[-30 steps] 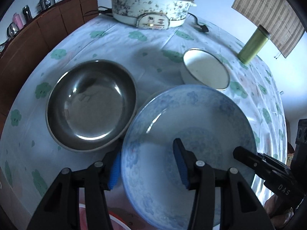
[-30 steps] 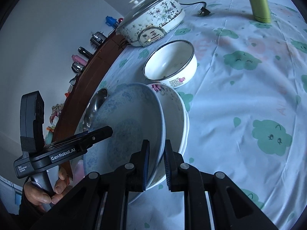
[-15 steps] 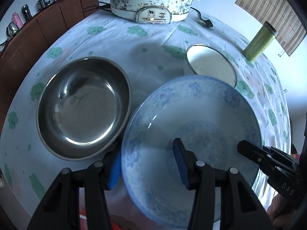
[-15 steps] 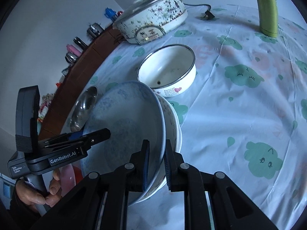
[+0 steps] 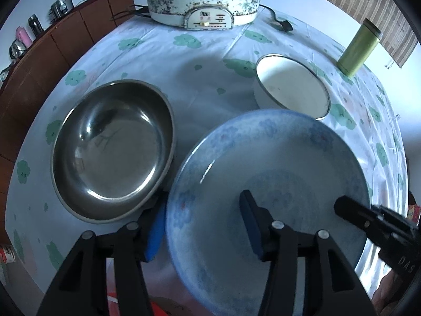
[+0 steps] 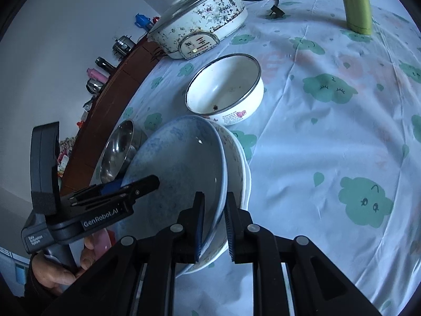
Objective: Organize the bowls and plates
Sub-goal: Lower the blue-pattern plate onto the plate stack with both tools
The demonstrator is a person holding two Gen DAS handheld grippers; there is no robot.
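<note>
While the left gripper (image 5: 202,226) straddles its rim agape, the right gripper (image 6: 214,226) pinches the glossy blue-patterned plate (image 5: 276,173).

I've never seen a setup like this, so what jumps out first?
A big blue-patterned plate fills the foreground, its rim straddled by the left hand-held gripper and pinched by the right hand-held gripper. Left of it sits a shiny steel bowl; a speckled electric cooker stands at the table's far edge.

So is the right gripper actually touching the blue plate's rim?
Touching. The right wrist view shows the right gripper with both blue pads closed against the blue plate rim, one on each face.
</note>
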